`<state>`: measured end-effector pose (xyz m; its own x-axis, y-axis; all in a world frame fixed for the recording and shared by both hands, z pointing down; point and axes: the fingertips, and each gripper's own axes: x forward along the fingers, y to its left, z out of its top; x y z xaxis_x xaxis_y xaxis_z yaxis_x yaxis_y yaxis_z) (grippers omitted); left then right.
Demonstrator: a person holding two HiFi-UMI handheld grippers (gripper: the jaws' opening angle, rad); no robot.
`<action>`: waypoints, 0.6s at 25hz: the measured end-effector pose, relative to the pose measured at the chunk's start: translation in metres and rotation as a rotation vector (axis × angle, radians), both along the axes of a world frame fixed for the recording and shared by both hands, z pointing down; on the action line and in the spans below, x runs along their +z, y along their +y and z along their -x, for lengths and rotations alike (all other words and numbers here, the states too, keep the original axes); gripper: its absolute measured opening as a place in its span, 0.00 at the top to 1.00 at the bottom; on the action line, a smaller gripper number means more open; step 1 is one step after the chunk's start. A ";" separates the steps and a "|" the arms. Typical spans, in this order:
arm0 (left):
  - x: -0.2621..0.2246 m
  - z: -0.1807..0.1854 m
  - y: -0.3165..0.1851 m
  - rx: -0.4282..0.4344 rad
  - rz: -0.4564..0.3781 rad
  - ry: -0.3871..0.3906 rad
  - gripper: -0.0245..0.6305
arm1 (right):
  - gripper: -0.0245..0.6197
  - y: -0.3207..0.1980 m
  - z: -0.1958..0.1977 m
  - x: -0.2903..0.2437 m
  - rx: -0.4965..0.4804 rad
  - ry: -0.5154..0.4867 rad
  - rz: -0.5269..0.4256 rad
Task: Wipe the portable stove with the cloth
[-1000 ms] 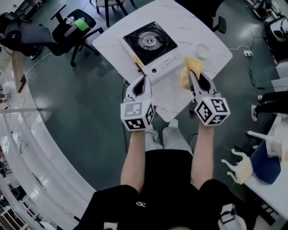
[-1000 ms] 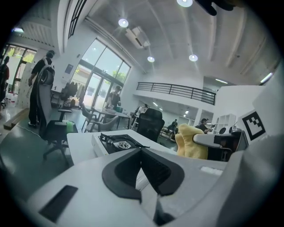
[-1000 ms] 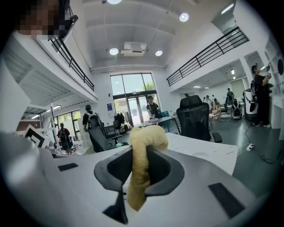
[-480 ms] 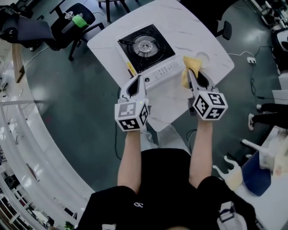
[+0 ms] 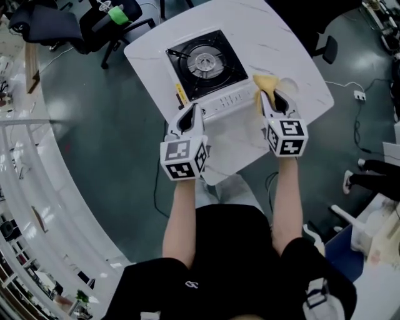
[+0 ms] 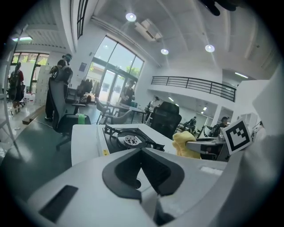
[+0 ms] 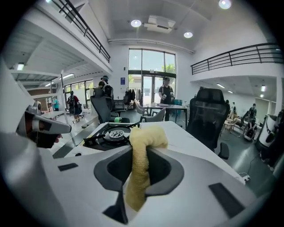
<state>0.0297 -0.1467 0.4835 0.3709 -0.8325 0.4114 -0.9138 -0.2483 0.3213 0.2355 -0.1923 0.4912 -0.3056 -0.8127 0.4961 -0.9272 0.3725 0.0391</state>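
One stove (image 5: 205,62), one cloth (image 5: 265,84); right gripper (image 5: 270,95) jaws clamped on cloth, left gripper (image 5: 190,109) jaws together.

- One portable stove (image 5: 204,65), with one round burner (image 5: 204,60) (it sits toward the tabletop's left corner).
- One yellow cloth (image 5: 265,83).
- Two hand-held grippers: the left hand-held gripper (image 5: 192,110) and the right hand-held gripper (image 5: 269,95).
- Two marker cubes, one per hand-held gripper.
- One white tabletop (image 5: 284,44).
- Two office chairs beyond the tabletop's left corner: a dark office chair (image 5: 45,25) and a second office chair (image 5: 128,17) carrying one green item (image 5: 117,13).
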 end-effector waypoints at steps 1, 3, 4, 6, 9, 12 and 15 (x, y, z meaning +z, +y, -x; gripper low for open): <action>0.001 0.002 -0.001 -0.010 0.001 -0.002 0.97 | 0.87 -0.004 0.002 0.003 -0.020 0.016 0.000; 0.003 0.007 -0.002 -0.032 0.003 -0.002 0.97 | 0.87 -0.013 0.007 0.012 -0.057 0.049 0.008; 0.004 0.009 -0.002 -0.044 0.007 0.003 0.97 | 0.87 -0.014 0.008 0.017 -0.073 0.066 0.020; 0.008 0.012 -0.001 -0.066 0.016 0.019 0.97 | 0.87 -0.014 0.014 0.026 -0.113 0.095 0.034; 0.009 0.013 0.001 -0.078 0.019 0.016 0.97 | 0.87 -0.013 0.025 0.034 -0.188 0.148 0.022; 0.009 0.016 0.003 -0.091 0.019 0.010 0.97 | 0.87 -0.014 0.030 0.046 -0.244 0.226 0.025; 0.009 0.020 0.005 -0.108 0.021 0.003 0.97 | 0.87 -0.013 0.036 0.056 -0.297 0.301 0.028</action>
<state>0.0099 -0.1415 0.4922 0.2804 -0.8590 0.4283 -0.9340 -0.1412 0.3281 0.1997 -0.2049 0.5469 -0.3625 -0.6958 0.6200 -0.7279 0.6269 0.2780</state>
